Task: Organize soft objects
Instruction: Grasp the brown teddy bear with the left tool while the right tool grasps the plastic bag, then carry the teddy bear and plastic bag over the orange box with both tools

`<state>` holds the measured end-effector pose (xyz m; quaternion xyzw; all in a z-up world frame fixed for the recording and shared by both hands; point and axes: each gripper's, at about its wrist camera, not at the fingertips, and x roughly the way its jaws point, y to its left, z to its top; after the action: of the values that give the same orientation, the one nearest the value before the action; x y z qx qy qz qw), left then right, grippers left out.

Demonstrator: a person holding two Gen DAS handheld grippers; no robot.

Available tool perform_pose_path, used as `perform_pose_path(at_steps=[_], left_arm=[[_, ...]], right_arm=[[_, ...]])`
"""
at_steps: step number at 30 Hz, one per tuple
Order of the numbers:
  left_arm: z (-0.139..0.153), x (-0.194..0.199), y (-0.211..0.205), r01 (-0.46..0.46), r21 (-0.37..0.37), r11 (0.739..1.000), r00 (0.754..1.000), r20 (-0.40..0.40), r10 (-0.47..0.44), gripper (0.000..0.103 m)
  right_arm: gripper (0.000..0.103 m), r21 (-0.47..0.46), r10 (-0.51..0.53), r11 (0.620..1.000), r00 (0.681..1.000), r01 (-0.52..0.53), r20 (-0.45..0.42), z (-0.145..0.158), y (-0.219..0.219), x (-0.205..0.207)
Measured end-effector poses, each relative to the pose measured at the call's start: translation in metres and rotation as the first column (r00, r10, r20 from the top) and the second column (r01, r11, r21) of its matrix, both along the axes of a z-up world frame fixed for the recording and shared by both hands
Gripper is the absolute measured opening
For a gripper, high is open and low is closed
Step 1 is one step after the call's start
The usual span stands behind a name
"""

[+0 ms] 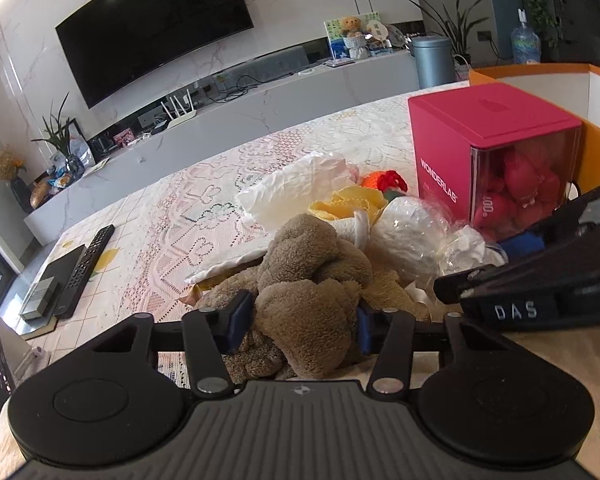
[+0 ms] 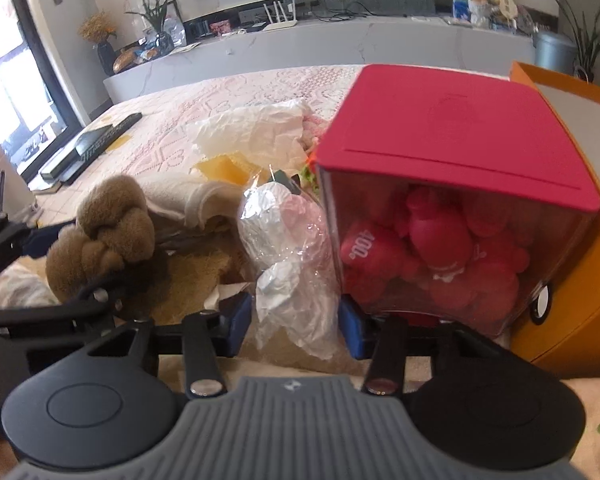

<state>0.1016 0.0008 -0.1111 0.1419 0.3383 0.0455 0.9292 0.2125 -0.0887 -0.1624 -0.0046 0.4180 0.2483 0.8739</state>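
Nearest the left wrist camera, the left tool [image 1: 300, 320] has its blue pads pressed into both sides of a brown plush toy [image 1: 312, 280], clenched on it. Nearest the right wrist camera, the right tool [image 2: 296, 320] has crinkled clear plastic wrap [image 2: 296, 264] between its pads; whether the pads actually press it cannot be told.

By size, the lace-covered surface [image 1: 180, 208] comes first. Only the left view shows much of the television [image 1: 152, 28] on the wall beyond it. An orange box [image 2: 572, 280] stands toward the surface's right edge, cut off in both views. A pink-lidded clear box [image 2: 452, 208] touches its left side; the word WONDERLAB on the pink side shows only in the left view, while the right view looks into the red soft things packed inside.

White crumpled paper [image 1: 296, 188] lies behind the heap toward the far edge. The plush toy sits at the near edge, bunched and knotted, so no long axis or heading can be made out. A yellow cloth [image 1: 344, 200] and a red and orange knitted piece [image 1: 384, 180] peek out behind, mostly hidden. A remote [image 1: 86, 268] lies near the left edge.
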Motion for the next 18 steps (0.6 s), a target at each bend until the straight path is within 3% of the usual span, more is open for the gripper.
perform_pose_path(at_steps=[4,9,18], left_arm=[[0.006,-0.007,0.004,-0.025,-0.025,0.999,0.999,0.038,0.026,0.047],[0.021,-0.021,0.011,-0.057,-0.082,0.995,0.992,0.108,0.066,0.045],[0.06,-0.062,0.025,-0.092,-0.209,0.974,0.958,0.249,0.144,0.043]], right_arm=[[0.037,0.0,0.021,1.0,0.999,-0.021,0.03,0.007,0.001,-0.009],[0.037,0.041,-0.003,0.999,0.999,0.001,0.044,0.022,-0.009,-0.02],[0.037,0.095,-0.027,0.995,0.981,0.009,0.191,0.068,-0.025,-0.058]])
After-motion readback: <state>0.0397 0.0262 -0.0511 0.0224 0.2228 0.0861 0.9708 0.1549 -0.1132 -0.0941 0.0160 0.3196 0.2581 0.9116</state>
